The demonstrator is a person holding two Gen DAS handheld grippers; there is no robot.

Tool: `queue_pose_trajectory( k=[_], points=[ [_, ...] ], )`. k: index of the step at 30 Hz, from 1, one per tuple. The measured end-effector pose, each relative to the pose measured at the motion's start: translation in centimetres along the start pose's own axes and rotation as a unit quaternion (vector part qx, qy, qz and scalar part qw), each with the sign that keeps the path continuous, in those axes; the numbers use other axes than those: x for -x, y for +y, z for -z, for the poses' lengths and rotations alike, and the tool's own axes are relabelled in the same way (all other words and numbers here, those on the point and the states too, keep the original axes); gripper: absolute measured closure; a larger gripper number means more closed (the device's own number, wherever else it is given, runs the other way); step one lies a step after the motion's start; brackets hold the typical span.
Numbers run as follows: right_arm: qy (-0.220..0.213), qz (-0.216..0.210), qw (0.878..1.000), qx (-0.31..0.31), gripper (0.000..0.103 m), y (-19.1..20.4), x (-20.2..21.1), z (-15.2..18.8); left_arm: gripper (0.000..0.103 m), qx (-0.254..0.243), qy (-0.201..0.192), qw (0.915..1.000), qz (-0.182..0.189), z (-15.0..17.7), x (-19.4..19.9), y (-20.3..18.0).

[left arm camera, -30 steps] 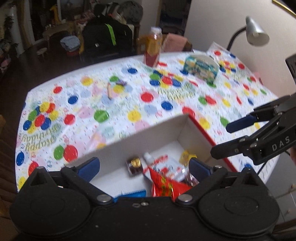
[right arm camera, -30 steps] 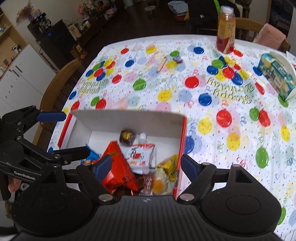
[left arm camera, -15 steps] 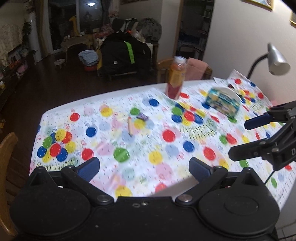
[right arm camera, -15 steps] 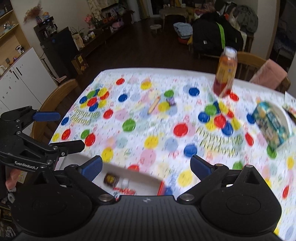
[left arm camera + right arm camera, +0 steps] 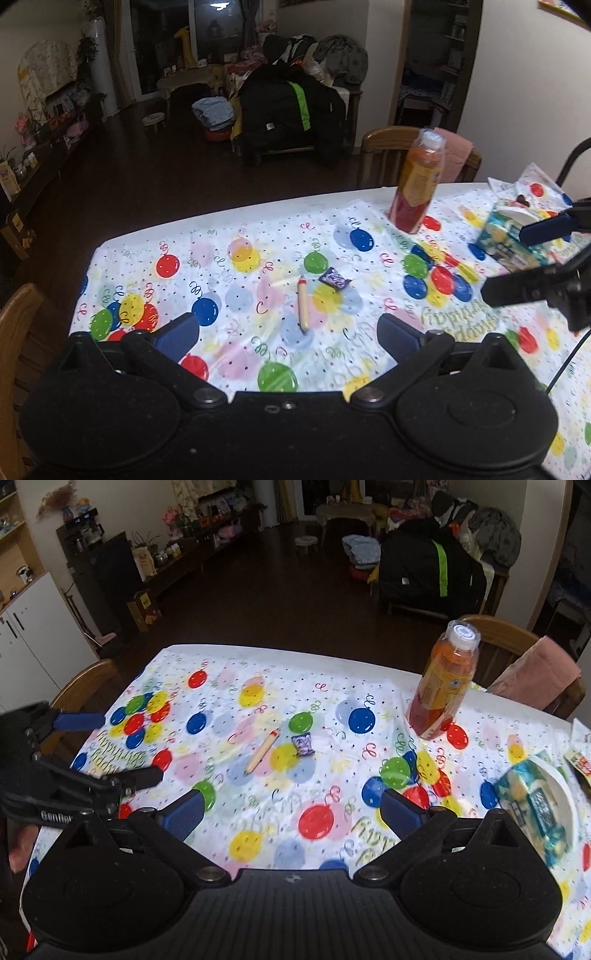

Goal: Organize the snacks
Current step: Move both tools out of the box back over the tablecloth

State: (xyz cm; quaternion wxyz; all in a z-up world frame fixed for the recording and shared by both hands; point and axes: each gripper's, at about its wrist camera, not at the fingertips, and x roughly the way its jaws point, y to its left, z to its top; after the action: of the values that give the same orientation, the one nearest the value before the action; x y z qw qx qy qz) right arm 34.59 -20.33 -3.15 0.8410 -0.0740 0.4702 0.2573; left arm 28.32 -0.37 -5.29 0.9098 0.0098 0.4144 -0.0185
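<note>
The left gripper (image 5: 286, 334) hovers over the desk (image 5: 229, 258) with its jaws spread wide and nothing between them. Ahead of those jaws, about midway across their gap, lies a thin sausage-like snack stick (image 5: 303, 304), flat on the balloon-printed cloth, and just beyond its far end to the right sits a small purple wrapped candy (image 5: 334, 278), close to the stick but apart from it. Further right and further off stands an orange drink bottle (image 5: 417, 184), upright. The right gripper (image 5: 291, 812) is likewise wide open and empty; from it the stick (image 5: 263, 751) and candy (image 5: 303, 744) lie ahead, within the span of its jaws. A blue-green tissue pack (image 5: 535, 805) rests just right of its right finger.
</note>
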Motion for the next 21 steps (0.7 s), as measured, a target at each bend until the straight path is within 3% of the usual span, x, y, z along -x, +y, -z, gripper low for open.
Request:
queue_pose_trajectory(
  k=[14, 21],
  points=[
    [0.070, -0.038, 0.996, -0.044, 0.001, -4.0, -12.4, -3.8, 0.001, 0.017, 0.058, 0.9980, -0.017, -0.7, -9.6, -0.2],
    [0.085, -0.041, 0.994, -0.060, 0.002, -4.7, -17.0, -4.5, 0.009, 0.021, 0.084, 0.9962, -0.006, -0.8, -13.0, -0.3]
  ],
)
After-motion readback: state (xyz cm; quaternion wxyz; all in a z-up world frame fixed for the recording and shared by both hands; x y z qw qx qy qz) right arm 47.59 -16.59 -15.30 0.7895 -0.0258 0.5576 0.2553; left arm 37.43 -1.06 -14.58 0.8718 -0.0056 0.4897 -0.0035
